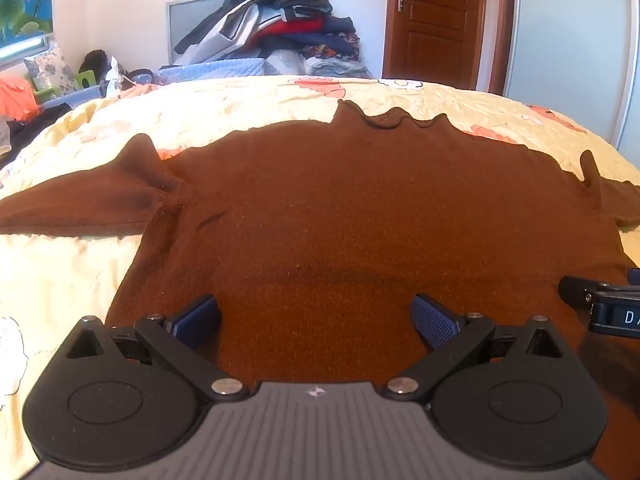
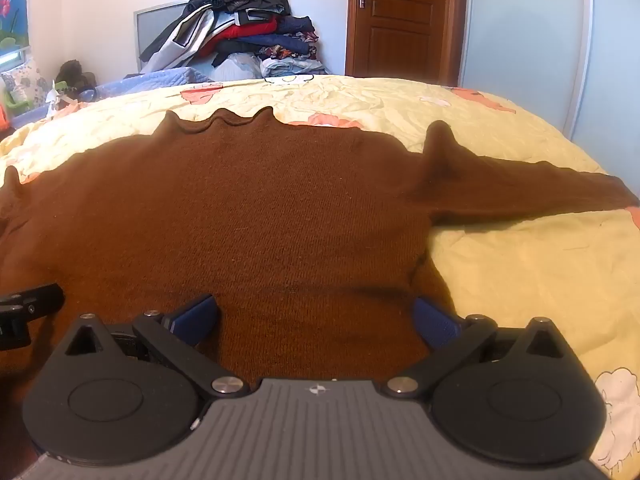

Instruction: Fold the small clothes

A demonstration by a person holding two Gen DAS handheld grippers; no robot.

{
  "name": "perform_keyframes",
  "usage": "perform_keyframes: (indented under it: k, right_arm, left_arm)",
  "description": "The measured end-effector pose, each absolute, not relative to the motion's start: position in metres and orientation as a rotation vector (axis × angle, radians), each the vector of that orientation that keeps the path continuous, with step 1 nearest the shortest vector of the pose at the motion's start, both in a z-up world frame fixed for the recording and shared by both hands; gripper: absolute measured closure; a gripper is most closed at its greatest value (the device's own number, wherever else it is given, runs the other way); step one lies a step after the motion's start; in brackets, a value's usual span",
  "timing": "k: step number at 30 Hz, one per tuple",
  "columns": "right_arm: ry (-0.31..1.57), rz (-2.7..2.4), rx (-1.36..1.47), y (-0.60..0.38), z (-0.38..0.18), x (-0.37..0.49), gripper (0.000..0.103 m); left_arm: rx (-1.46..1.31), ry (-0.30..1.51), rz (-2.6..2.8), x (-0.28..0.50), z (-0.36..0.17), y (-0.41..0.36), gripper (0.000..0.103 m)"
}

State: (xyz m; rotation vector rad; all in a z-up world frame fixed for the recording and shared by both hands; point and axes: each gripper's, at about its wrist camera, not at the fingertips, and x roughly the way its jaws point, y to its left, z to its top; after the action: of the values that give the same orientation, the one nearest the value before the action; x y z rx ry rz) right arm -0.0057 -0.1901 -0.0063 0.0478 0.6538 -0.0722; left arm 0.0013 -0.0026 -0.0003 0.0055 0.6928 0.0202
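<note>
A brown knitted sweater (image 1: 340, 208) lies spread flat on the bed, collar at the far side, sleeves stretched out to left and right. It also shows in the right wrist view (image 2: 256, 208). My left gripper (image 1: 316, 320) is open, low over the sweater's near hem on its left half. My right gripper (image 2: 316, 320) is open over the near hem on the right half, its right finger at the sweater's side edge. Each gripper shows at the edge of the other's view: the right one (image 1: 600, 308) and the left one (image 2: 24, 312). Neither holds anything.
The bed has a yellow floral quilt (image 1: 248, 108), also in the right wrist view (image 2: 520, 264). A pile of clothes (image 1: 280, 20) is stacked against the far wall. A brown wooden door (image 1: 436, 20) and a pale wardrobe (image 2: 528, 24) stand at the back right.
</note>
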Motion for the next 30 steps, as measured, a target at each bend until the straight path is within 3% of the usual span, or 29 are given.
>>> perform_keyframes:
  k: [30]
  right_arm:
    - [0.653, -0.072, 0.049, -0.1905, -0.0062, -0.0066, 0.000]
  left_arm:
    - [-0.011, 0.694, 0.018, 0.0007, 0.0000, -0.0014, 0.000]
